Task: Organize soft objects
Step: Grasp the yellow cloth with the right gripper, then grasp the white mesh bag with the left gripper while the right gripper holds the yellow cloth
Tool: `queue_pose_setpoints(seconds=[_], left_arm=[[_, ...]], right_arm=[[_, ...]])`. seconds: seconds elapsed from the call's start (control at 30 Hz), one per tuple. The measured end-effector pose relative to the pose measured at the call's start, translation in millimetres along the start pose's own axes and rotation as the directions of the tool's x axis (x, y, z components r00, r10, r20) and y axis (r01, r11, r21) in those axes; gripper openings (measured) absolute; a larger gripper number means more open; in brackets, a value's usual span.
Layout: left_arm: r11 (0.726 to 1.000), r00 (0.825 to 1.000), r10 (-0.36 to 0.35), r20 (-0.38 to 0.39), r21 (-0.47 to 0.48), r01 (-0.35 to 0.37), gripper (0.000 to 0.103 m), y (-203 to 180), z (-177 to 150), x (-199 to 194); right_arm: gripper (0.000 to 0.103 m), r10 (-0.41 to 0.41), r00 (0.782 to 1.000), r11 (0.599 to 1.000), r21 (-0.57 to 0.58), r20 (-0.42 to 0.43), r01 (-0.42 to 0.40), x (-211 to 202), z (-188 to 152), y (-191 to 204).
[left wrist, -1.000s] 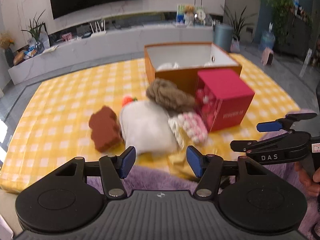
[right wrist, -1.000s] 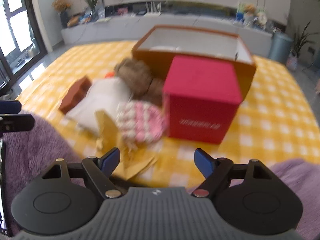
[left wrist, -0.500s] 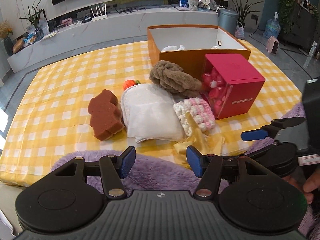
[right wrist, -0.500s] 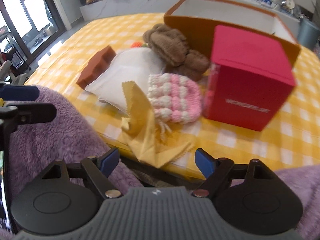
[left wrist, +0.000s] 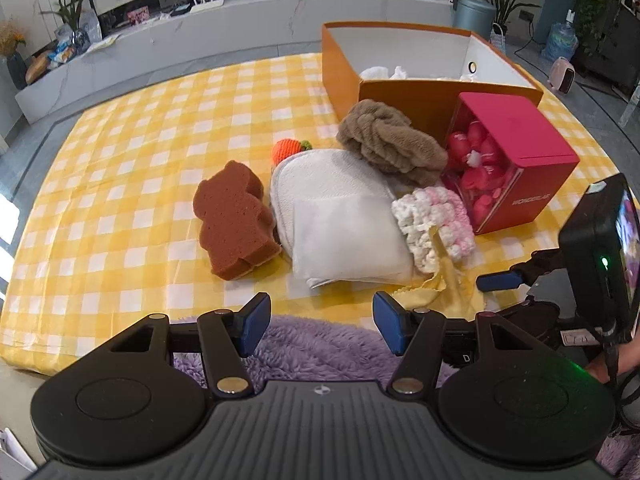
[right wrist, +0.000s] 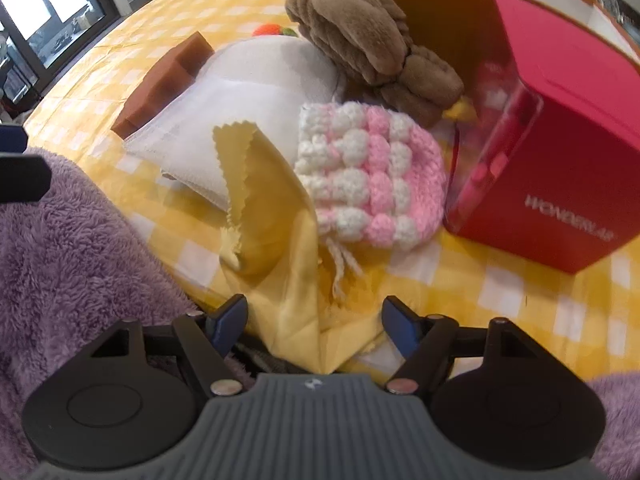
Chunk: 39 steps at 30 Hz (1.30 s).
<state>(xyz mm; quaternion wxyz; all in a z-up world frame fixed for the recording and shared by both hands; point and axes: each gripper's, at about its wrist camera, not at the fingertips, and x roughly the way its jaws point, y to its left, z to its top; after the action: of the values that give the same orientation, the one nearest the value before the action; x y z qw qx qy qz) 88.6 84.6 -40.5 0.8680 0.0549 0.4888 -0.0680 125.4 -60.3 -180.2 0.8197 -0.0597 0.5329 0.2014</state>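
Soft things lie on the yellow checked table: a brown bear-shaped sponge (left wrist: 236, 220), a white folded cloth (left wrist: 344, 216), a brown plush (left wrist: 392, 142), a pink-white crocheted pouch (left wrist: 436, 224), an orange knitted carrot (left wrist: 286, 148) and a crumpled yellow cloth (right wrist: 276, 216). An open orange box (left wrist: 424, 92) stands behind them. My left gripper (left wrist: 320, 322) is open and empty above the table's near edge. My right gripper (right wrist: 314, 322) is open with the yellow cloth lying between its fingers, not clamped.
A red box (left wrist: 516, 160) with a clear front lies on its side to the right, against the orange box. Purple fleece (left wrist: 320, 348) covers the near edge below both grippers. The right gripper's body (left wrist: 592, 264) shows at the left view's right side.
Both grippers have moved down and forward toward the table. The right one has closed in on the yellow cloth, which now lies between its open fingers.
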Motion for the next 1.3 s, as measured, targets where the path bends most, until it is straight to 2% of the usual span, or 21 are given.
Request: queue_pose_setpoints(seconds=[0.07,0.13,0.17,0.23,0.27,0.33,0.37,0.57,0.73,0.97,1.03,1.17,1.3], left_arm=[[1.0,1.0,-0.005,-0.011,-0.009,0.005,0.07,2,0,3],[1.0,1.0,-0.004,-0.013,-0.012,0.003,0.07,3,1,3],[1.0,1.0,-0.004,-0.013,-0.014,0.004,0.07,3,1,3],[1.0,1.0,-0.005,-0.014,-0.02,0.005,0.07,3,0,2],[1.0,1.0,-0.005,-0.015,-0.023,0.005,0.07,2,0,2],[1.0,1.0,-0.005,-0.015,-0.025,0.005,0.07,0,-2,2],[1.0,1.0,-0.005,-0.014,-0.022,0.005,0.07,-1,-2,0],[1.0,1.0,0.006,0.011,-0.006,-0.006,0.07,2,0,-12],[1.0,0.999,-0.02,0.026,-0.011,0.02,0.07,3,5,-17],[0.999,1.0,-0.012,-0.022,0.034,0.013,0.07,-2,13,7],[0.998,0.999,-0.026,-0.033,0.048,0.028,0.07,0,16,12],[0.986,0.998,-0.046,-0.045,0.161,0.053,0.073,0,22,25],[0.973,0.994,-0.06,-0.087,0.217,0.078,0.073,1,29,44]], right_arm=[[0.069,-0.023,1.0,1.0,-0.021,0.011,0.024,1,0,3],[0.054,-0.046,0.999,0.998,-0.035,0.021,0.047,1,1,5],[0.05,-0.047,0.999,0.998,-0.037,0.026,0.048,1,1,5],[0.035,-0.052,0.998,0.998,-0.036,0.037,0.054,0,0,3],[0.03,-0.052,0.998,0.998,-0.039,0.043,0.053,-1,-1,2],[0.004,-0.041,0.998,0.999,-0.026,0.04,0.042,-4,-3,-2],[0.002,-0.032,0.999,0.999,-0.014,0.037,0.033,-6,-4,-5],[0.001,-0.043,0.997,0.999,0.036,0.069,0.041,-36,-13,-35],[0.002,-0.095,0.989,0.99,0.112,0.111,0.083,-60,-15,-69],[0.002,-0.183,0.981,0.974,0.148,0.072,0.171,-45,-17,-92],[0.002,-0.159,0.984,0.975,0.166,0.075,0.145,-40,-20,-96],[0.004,-0.075,0.991,0.983,0.173,0.11,0.055,-38,-18,-100],[0.004,-0.071,0.994,0.987,0.151,0.087,0.057,-33,-12,-92]])
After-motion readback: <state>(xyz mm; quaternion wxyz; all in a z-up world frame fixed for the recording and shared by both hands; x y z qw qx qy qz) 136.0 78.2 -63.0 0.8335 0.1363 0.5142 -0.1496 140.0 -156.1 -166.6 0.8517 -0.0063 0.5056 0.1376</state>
